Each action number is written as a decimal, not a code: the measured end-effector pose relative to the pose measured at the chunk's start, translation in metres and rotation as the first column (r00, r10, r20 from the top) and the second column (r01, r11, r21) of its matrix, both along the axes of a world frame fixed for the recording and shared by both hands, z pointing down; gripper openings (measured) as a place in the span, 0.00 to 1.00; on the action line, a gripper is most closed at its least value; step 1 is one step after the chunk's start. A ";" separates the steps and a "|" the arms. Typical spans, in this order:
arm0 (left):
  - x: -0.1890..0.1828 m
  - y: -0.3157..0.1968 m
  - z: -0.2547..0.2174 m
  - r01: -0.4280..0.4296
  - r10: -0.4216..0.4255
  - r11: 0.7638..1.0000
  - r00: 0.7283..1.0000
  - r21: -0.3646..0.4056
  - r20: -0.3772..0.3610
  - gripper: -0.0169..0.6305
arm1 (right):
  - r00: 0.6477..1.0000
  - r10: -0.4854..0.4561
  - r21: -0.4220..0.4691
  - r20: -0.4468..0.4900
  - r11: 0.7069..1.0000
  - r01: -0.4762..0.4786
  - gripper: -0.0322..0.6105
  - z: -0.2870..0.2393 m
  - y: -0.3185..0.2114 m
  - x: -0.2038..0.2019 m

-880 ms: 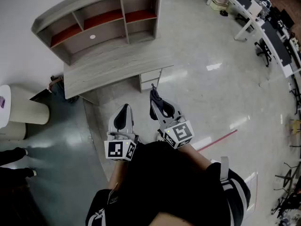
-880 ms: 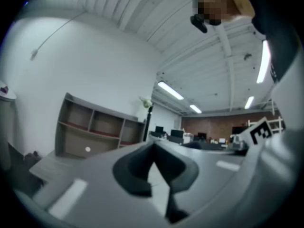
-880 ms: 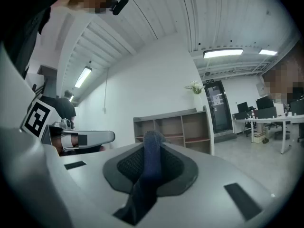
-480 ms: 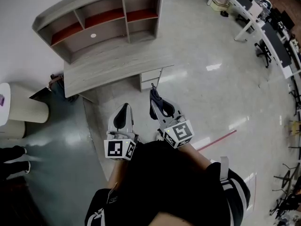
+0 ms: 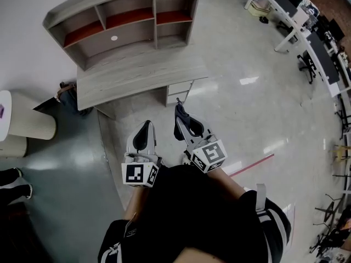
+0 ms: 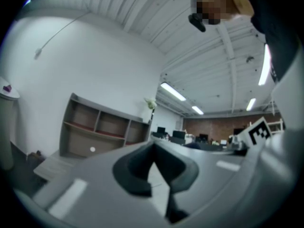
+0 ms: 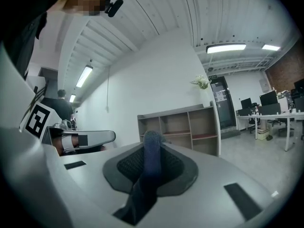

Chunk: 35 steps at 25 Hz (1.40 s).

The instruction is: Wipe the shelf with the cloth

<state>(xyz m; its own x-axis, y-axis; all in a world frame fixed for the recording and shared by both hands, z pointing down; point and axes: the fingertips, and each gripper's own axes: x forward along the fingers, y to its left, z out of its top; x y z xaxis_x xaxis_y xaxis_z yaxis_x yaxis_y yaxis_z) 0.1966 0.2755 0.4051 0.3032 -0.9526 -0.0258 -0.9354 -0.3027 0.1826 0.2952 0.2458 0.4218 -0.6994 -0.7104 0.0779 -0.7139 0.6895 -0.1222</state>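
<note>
The grey wooden shelf [image 5: 123, 21] with red boards stands on a grey desk [image 5: 137, 75] at the far side of the head view, well beyond both grippers. The same shelf [image 6: 102, 127] shows far off in the left gripper view, and the shelf [image 7: 183, 122] also shows in the right gripper view. My right gripper [image 5: 184, 122] is held near my body, shut on a dark blue cloth [image 7: 151, 160] that hangs down between its jaws. My left gripper [image 5: 143, 137] hangs beside it, shut with nothing in it. Both are over bare floor.
A white drawer unit [image 5: 178, 89] sits under the desk's right end. A white round bin [image 5: 27, 122] and another person's feet [image 5: 13, 182] are at the left. Office desks and chairs [image 5: 307, 32] line the upper right. Red tape [image 5: 252, 163] marks the floor.
The shelf and desk have shifted slightly right and nearer in the head view. The feet at the left have moved toward the edge. Both grippers keep their pose.
</note>
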 end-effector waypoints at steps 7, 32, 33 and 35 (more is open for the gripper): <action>-0.047 0.002 0.013 0.008 -0.008 1.000 1.000 -0.028 -0.016 0.03 | 1.000 0.006 -0.012 -0.021 1.000 -0.007 0.12 0.009 -0.001 -0.042; -0.098 -0.177 0.007 0.099 -0.099 0.995 0.995 -0.016 0.004 0.03 | 0.997 -0.075 -0.015 0.006 0.997 0.075 0.12 0.019 -0.197 -0.101; -0.098 -0.187 0.005 0.111 -0.111 0.994 0.994 -0.015 0.000 0.03 | 0.996 -0.086 -0.016 0.005 0.996 0.086 0.12 0.020 -0.209 -0.102; -0.096 -0.206 0.004 0.126 -0.126 0.992 0.992 -0.022 0.001 0.03 | 0.994 -0.106 -0.018 0.002 0.994 0.106 0.12 0.019 -0.232 -0.103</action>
